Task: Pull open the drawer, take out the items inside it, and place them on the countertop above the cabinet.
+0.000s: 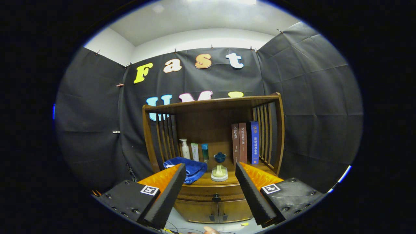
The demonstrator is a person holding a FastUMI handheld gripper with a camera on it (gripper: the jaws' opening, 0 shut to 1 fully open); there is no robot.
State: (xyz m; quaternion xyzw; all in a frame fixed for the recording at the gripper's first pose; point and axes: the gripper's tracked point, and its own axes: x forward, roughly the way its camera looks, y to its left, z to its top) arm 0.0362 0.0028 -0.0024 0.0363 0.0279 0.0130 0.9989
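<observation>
Dark wood makes up the cabinet [213, 156], and in the gripper view its drawer [211, 191] sits shut flush under the countertop [224, 180], its small dark knob [216, 197] centred beyond the fingers, which stand wide apart with nothing between them; whatever the drawer holds is hidden. The gripper [211, 188] is well back, so a badly aimed approach could close beside that small knob or slip off it. The blue towel [190, 169] and the small blue cup on its pale stand [220, 167] crowd the front of the countertop, so anything set down there could knock the stand over.
</observation>
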